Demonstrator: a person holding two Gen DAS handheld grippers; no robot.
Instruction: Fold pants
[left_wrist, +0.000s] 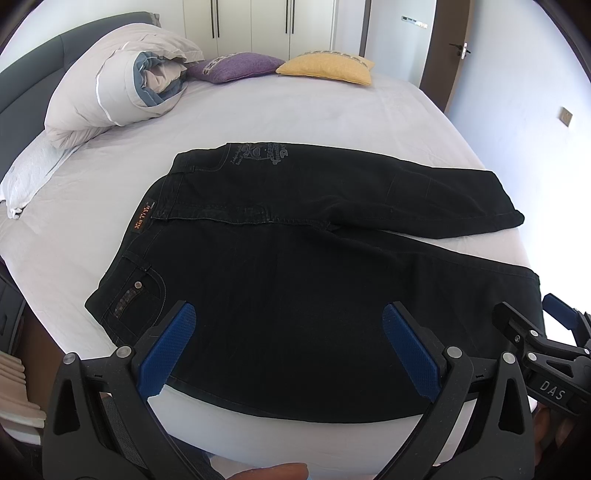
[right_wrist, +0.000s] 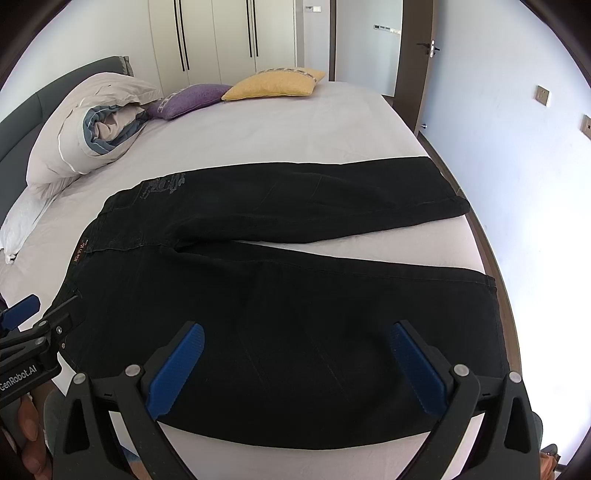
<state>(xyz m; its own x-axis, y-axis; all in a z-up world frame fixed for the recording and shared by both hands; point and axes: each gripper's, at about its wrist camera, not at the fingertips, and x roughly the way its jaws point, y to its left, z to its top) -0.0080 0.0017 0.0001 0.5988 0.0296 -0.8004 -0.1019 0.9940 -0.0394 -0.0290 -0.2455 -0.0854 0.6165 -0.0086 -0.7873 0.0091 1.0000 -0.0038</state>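
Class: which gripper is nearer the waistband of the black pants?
Left. The left gripper hovers by the waistband end; the right gripper sits farther along the near leg.

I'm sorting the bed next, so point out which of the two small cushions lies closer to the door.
The yellow cushion. It sits on the door side of the purple cushion, which lies next to the rolled duvet at the headboard.

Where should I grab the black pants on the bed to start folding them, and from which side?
Take the near leg of the pants along its near long edge, coming in from the bed's near side. They lie flat, legs spread apart, so lifting that edge could carry this leg over onto the far one. Both the left tool and the right tool hover open there.
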